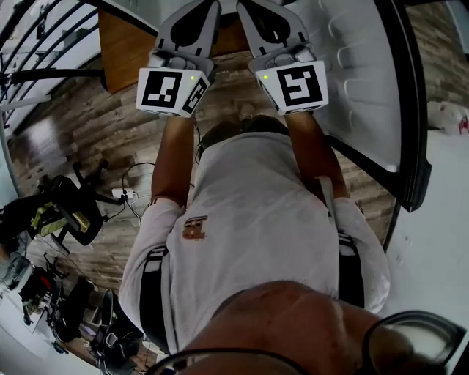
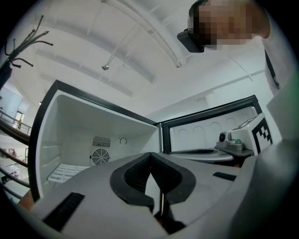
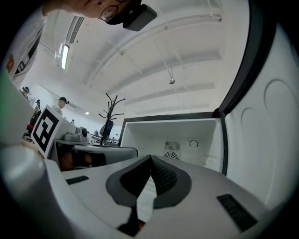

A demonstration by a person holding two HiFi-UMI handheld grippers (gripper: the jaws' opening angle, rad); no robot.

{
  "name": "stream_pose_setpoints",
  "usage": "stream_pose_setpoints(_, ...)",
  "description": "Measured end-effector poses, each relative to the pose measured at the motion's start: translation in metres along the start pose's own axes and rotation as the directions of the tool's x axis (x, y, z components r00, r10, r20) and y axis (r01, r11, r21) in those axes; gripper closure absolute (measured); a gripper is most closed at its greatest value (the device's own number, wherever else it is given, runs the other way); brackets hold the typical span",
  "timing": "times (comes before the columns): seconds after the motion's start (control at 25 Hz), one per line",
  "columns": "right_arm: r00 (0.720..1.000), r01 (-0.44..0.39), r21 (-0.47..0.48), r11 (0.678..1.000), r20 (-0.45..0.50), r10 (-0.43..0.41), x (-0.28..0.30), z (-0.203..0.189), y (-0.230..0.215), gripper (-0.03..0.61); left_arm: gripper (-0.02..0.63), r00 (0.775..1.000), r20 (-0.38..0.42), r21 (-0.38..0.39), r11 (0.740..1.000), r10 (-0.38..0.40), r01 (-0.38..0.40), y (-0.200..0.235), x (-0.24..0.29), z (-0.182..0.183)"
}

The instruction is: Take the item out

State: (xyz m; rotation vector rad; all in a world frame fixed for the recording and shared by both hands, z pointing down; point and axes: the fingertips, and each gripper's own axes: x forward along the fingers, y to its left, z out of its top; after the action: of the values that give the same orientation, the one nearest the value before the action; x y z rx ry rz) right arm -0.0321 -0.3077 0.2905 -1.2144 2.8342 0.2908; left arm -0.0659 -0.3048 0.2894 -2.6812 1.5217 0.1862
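A small fridge (image 2: 84, 126) stands open ahead of both grippers, with a white inside, a round fan grille (image 2: 99, 157) on its back wall and a wire shelf (image 2: 60, 172) low down. I see no item in the part of the inside that shows. Its door (image 3: 266, 116) hangs open to the right. My left gripper (image 2: 150, 155) is shut with nothing between the pads. My right gripper (image 3: 150, 158) is also shut and empty. In the head view the left gripper (image 1: 194, 18) and the right gripper (image 1: 267, 18) are held side by side in front of the person's chest.
The open fridge door (image 1: 359, 80) curves along the right side. A wooden table (image 1: 124, 44) lies beyond the grippers. An office chair (image 1: 69, 209) and a power strip (image 1: 121, 194) sit on the plank floor at left. A coat rack (image 3: 111, 109) stands left of the fridge.
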Motion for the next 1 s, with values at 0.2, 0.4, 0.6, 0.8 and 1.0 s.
stream_pose_setpoints(0.2,0.999,0.01,0.01,1.0,-0.039,-0.01,0.013,-0.005,-0.01,0.546,0.595,1.0,-0.007,-0.008,1.0,-0.007,0.007,0.01,0.014,0.001)
stream_pose_setpoints(0.4,0.995,0.053,0.033,0.998,-0.086,-0.05,0.027,-0.009,-0.017,0.546,0.595,0.999,-0.014,-0.012,0.999,-0.035,0.035,0.021,0.024,0.004)
stream_pose_setpoints(0.6,0.991,0.095,0.025,0.995,-0.098,-0.092,0.036,-0.013,-0.031,0.546,0.595,0.997,-0.026,-0.012,0.997,-0.075,0.075,0.02,0.035,0.0)
stream_pose_setpoints(0.8,0.985,0.134,0.049,0.99,-0.115,-0.127,0.043,-0.023,-0.042,0.546,0.595,0.994,-0.032,-0.013,0.994,-0.106,0.106,0.018,0.043,-0.006)
stream_pose_setpoints(1.0,0.978,0.178,0.105,0.978,-0.127,-0.164,0.051,-0.029,-0.055,0.545,0.595,0.992,-0.018,-0.01,0.992,-0.124,0.124,0.022,0.048,-0.009)
